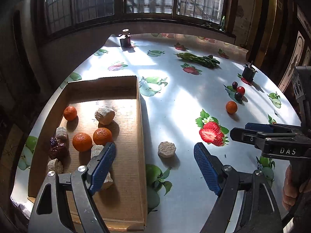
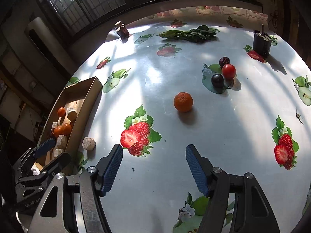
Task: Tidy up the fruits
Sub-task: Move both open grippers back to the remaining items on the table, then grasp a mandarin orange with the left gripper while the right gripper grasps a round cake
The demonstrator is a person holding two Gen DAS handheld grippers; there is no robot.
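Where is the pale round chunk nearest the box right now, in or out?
Out. The pale chunk sits on the tablecloth just outside the cardboard box wall, apart from it; the right wrist view shows the same.

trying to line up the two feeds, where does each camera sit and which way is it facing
Left wrist: rides the left gripper, angled down at the cardboard box and a pale chunk; its open jaws show, with the right gripper and a hand.
Right wrist: rides the right gripper, angled down at the loose tangerine; its open jaws show, left gripper at left.
Shared: box, tangerine, chunk, printed strawberry.
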